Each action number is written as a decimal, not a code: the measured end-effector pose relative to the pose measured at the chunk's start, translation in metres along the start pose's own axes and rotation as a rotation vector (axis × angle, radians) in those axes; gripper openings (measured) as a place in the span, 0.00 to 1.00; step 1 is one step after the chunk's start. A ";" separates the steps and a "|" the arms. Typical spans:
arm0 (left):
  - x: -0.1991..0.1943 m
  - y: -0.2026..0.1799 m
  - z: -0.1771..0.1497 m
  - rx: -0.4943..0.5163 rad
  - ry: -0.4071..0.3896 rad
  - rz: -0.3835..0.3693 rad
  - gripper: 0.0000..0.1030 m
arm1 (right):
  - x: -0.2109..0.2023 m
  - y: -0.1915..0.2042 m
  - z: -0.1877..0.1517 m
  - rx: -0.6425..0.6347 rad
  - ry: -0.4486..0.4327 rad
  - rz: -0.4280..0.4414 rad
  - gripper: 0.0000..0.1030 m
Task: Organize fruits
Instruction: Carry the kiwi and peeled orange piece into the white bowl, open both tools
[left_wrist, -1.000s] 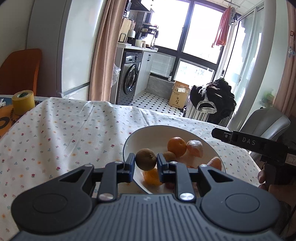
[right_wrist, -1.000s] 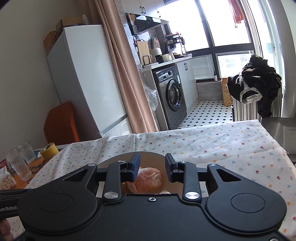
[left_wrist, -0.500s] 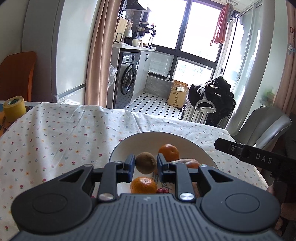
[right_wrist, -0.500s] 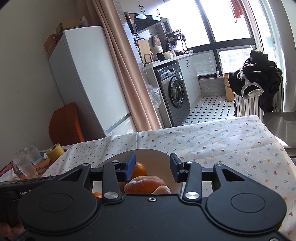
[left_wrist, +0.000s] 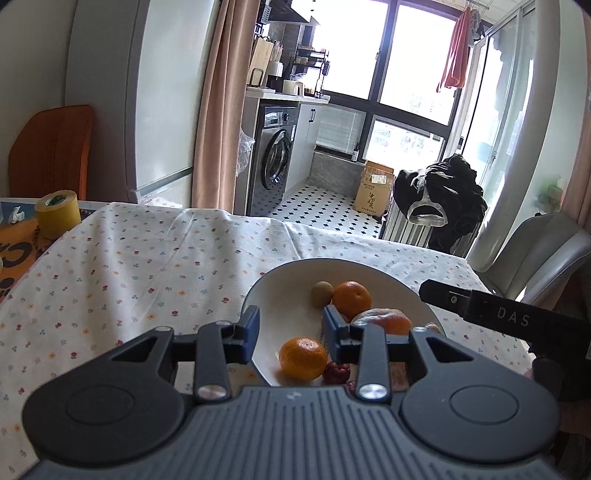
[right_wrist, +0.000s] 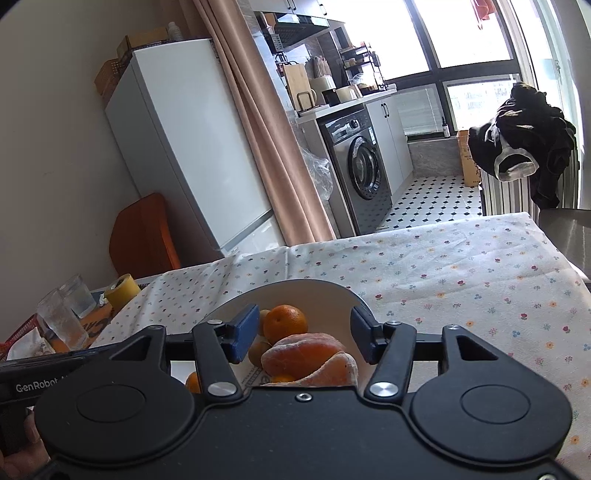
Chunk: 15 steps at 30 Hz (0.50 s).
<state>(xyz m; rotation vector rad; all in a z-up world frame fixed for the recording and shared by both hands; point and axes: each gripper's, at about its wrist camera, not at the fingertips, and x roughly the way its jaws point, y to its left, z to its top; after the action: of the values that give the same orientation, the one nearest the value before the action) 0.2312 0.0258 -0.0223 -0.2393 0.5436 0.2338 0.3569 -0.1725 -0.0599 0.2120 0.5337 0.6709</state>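
Left wrist view: left hand-held gripper (left_wrist: 291, 330) gapes empty over the white bowl (left_wrist: 402, 291) on the bench, kiwi (left_wrist: 321, 294) at 12 o'clock beside a tangerine (left_wrist: 351, 296); right hand-held gripper (right_wrist: 303, 338), also spread, is nearer the peeled tangerine (right_wrist: 306, 354).

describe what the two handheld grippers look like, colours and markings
Both are matte black plastic with blue finger pads, silver screws and round discs. The left gripper has a ribbed grey top and "GenRobot" on its side; the right gripper bears "DAS".
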 end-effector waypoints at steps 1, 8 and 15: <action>-0.005 0.002 -0.001 -0.006 -0.008 -0.002 0.43 | -0.002 0.002 -0.001 -0.013 0.004 0.014 0.54; -0.022 0.005 -0.010 -0.031 -0.003 0.005 0.58 | -0.018 0.021 -0.018 -0.074 0.036 0.033 0.61; -0.042 0.010 -0.017 -0.051 -0.010 0.011 0.78 | -0.036 0.034 -0.023 -0.093 0.050 0.017 0.73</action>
<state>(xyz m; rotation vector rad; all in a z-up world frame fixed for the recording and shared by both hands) 0.1858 0.0240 -0.0154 -0.2843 0.5296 0.2591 0.3031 -0.1693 -0.0531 0.1129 0.5478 0.7178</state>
